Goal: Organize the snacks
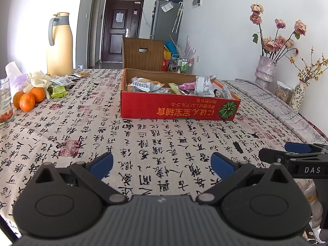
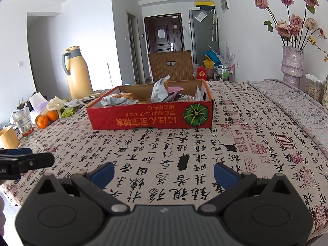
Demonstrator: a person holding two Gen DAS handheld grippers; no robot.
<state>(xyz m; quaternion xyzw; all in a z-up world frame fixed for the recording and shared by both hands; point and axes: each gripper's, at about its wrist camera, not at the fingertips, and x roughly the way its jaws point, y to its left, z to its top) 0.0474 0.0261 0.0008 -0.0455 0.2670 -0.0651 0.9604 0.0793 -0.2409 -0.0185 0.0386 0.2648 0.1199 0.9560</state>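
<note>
A worktop [image 1: 143,135] under a cloth printed with black calligraphy and red seals fills both views. At its far left stand a glass [image 1: 5,102], three oranges [image 1: 27,100], a white tissue pack [image 1: 13,71] and a few loose snack packets [image 1: 61,84], with a tall yellow flask [image 1: 59,45] behind them. Near the middle sits a shallow red box [image 1: 178,104], a green pumpkin printed on its front, holding the snacks [image 1: 147,85] in a loose heap. Behind the box are a brown chair [image 1: 142,53], a dark door [image 1: 121,30] and a grey fridge [image 1: 167,18]. To the right a second, grey patterned cloth [image 1: 266,100] covers the worktop edge, and a mottled vase [image 1: 264,71] of dried roses stands by the white wall. The left tongs [image 1: 162,166] hover low over bare cloth, spread wide and empty. The right tongs [image 2: 164,174] hover just beside them, likewise spread and empty, both well short of the box.
</note>
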